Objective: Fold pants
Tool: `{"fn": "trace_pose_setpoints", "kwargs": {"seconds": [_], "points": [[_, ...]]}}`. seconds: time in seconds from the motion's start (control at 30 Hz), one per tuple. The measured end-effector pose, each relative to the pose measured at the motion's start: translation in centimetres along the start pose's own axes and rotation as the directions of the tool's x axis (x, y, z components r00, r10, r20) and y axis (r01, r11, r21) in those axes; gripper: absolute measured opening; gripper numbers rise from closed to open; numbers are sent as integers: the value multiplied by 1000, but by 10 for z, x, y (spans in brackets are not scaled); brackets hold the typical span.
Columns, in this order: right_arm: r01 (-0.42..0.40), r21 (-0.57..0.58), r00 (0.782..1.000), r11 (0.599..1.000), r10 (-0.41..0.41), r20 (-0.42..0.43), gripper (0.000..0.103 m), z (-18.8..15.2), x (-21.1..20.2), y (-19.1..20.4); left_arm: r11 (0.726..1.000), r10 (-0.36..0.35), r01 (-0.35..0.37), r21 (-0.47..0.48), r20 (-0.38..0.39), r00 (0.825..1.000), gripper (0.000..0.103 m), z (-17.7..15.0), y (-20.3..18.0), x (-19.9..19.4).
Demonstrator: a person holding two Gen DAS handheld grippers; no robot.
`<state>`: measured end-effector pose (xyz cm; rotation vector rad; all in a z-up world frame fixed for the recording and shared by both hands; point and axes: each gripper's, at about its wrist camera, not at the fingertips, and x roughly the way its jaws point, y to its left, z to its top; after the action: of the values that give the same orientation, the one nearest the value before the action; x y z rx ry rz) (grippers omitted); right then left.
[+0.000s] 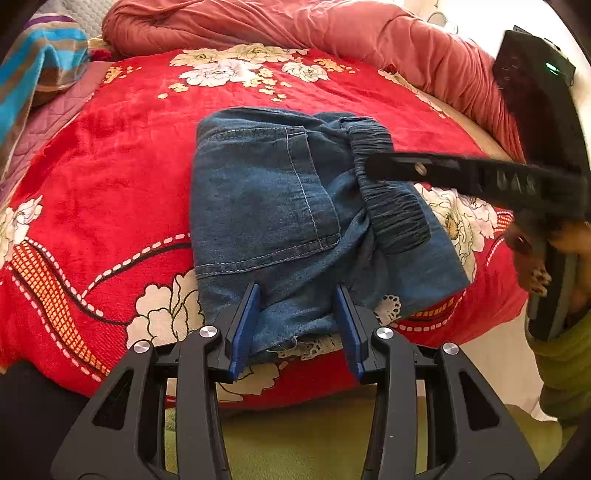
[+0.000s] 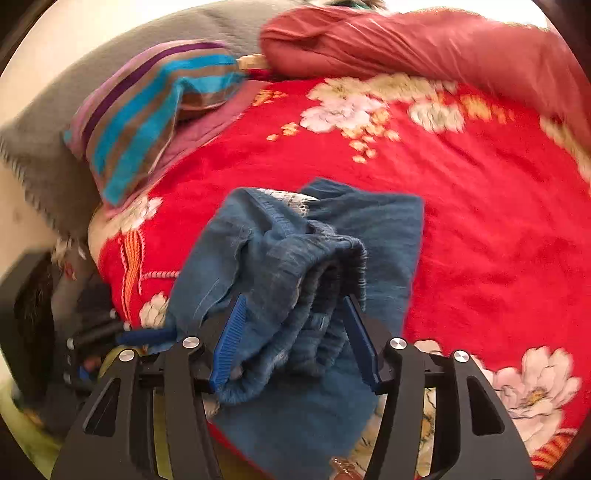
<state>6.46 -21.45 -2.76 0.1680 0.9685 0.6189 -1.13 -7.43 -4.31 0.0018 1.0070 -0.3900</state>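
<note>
Two grippers on one folded pair of pants

One red flowered blanket (image 1: 110, 155) covers the bed, and one pair of blue denim pants (image 1: 266, 206) lies folded near its front edge. Behind it there is one rumpled pinkish quilt (image 1: 295, 26) and one striped cloth (image 2: 140, 122).

Only the left wrist view shows the back pocket of the pants, and also the right gripper (image 1: 373, 166) reaching in from the side, its tip over the elastic waistband, with a hand (image 1: 532, 258) and a green sleeve (image 1: 569, 365) behind it. Only the right wrist view shows the grey pillow (image 2: 74, 110).

Left gripper (image 1: 299, 314) points down at the near hem; its jaws are partly open, with cloth between them, and I cannot tell if the pads press. Right gripper (image 2: 295, 332) is half closed around the bunched waistband, which fills the gap and touches both blue pads.
</note>
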Motion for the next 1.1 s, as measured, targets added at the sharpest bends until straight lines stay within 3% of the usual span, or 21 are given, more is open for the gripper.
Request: {"fn": "trace_pose_setpoints", "kwargs": {"seconds": [0.03,0.07,0.17,0.3,0.4,0.77,1.1], "points": [[-38,2,999,999,38,-14,30,1,4,-1,1000,0,0,0,-1,1000,33,0,0,0],[-39,-18,999,999,39,-11,19,2,4,2,1000,0,0,-1,-2,1000,33,1,0,1],[-27,-90,999,996,30,34,16,4,-10,10,1000,-9,9,-7,0,1000,33,1,1,1],[55,-102,998,993,-56,-6,16,-2,6,1,1000,-12,12,-1,1,1000,33,1,0,2],[48,-71,999,996,-49,-8,18,-7,13,-6,1000,-15,15,-4,-1,1000,33,0,1,3],[115,-142,986,983,-95,139,52,-10,-45,14,999,-32,32,-8,69,997,39,4,-3,-22],[133,-129,972,983,-105,209,70,-17,-81,12,1000,-13,11,21,138,990,55,7,-15,-47]]}}
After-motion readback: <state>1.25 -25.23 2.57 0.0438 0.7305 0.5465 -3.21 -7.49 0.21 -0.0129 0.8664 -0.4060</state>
